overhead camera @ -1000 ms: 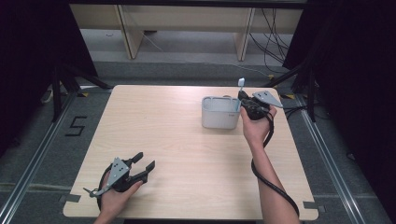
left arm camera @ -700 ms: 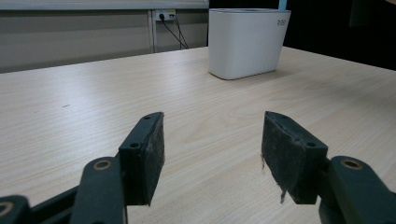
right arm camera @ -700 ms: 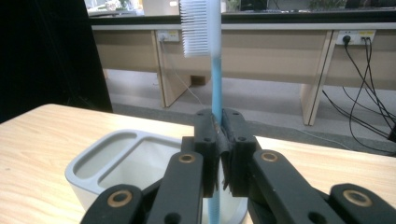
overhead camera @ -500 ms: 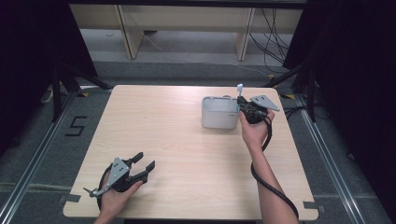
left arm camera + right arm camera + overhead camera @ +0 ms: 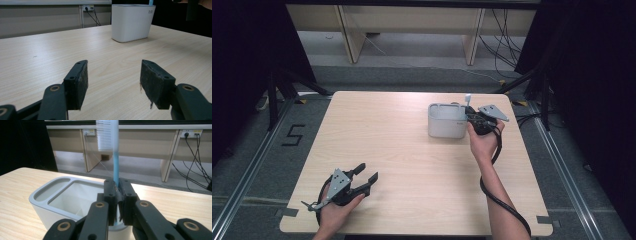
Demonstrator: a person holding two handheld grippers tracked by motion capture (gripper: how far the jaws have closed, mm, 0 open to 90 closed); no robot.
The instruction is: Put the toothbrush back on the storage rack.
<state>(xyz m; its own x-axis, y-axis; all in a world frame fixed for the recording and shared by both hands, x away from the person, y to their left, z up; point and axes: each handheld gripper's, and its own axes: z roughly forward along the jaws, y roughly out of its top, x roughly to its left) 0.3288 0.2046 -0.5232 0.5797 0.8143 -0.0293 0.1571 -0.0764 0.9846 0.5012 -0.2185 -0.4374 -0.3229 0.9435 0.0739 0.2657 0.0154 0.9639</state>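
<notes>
toothbrush (image 5: 115, 167) upright, clamped in right gripper (image 5: 116, 195)

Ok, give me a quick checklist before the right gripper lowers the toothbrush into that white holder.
1. Grip: right gripper is shut on the blue-handled toothbrush with white bristles: ok.
2. Toothbrush upright, bristles on top: ok.
3. White rectangular plastic holder stands upright on the pale wooden table: ok.
4. Large compartment free of objects where visible: ok.
5. Handle tip lined up over an opening: cannot tell, the jaws hide it.
6. Left gripper open, near the table's front edge, far from the holder: ok.
</notes>
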